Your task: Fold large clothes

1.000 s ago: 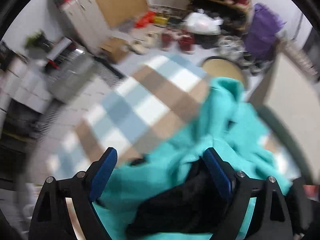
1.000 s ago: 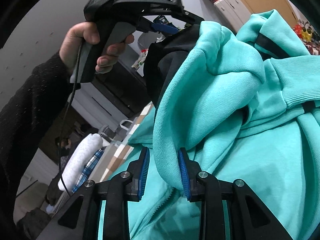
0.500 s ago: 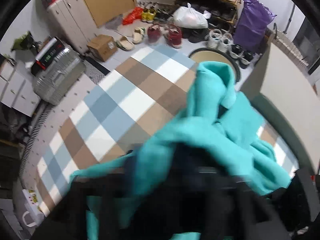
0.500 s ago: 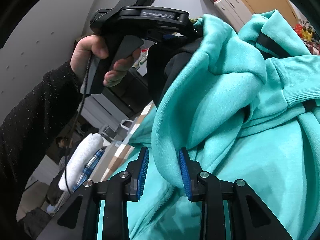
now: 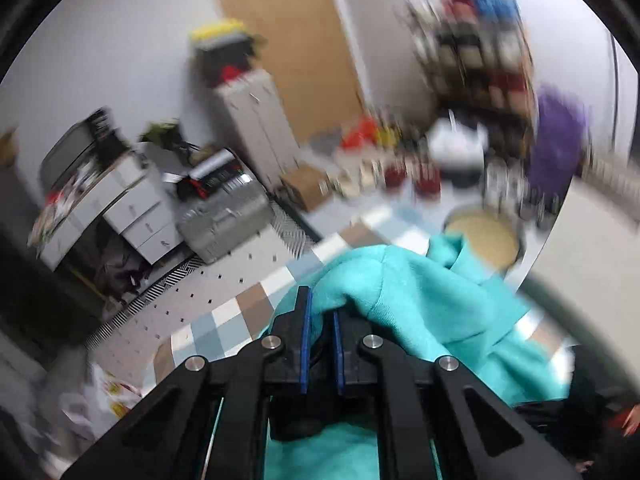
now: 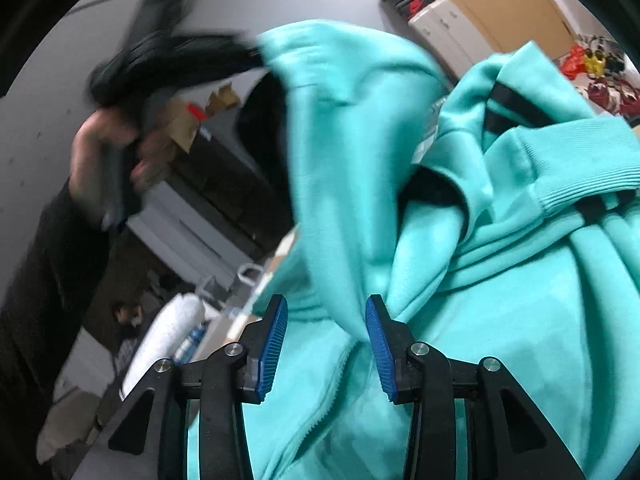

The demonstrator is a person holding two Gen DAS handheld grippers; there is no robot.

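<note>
Left gripper (image 5: 319, 326), earlier agape over the hoodie (image 5: 420, 304), now pinched on a fold at 12 o'clock.
Right gripper (image 6: 326, 340) opening, cloth loose between; hoodie bunched above the checked mat (image 5: 224, 320); lift advised before spreading.

My left view: shoe rack (image 5: 476, 44) smeared beyond reading. Right view: hand (image 6: 108, 152) on left gripper (image 6: 176, 60) blurred (jaw tips hidden behind teal hoodie (image 6: 500, 280)).

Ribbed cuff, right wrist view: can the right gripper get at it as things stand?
Probably yes. The cuff lies exposed on top of the hoodie, ahead and to the right of the right gripper, nothing covering it. The jaws are opening but a fold of hoodie still hangs between them, so that must drop first.
</note>
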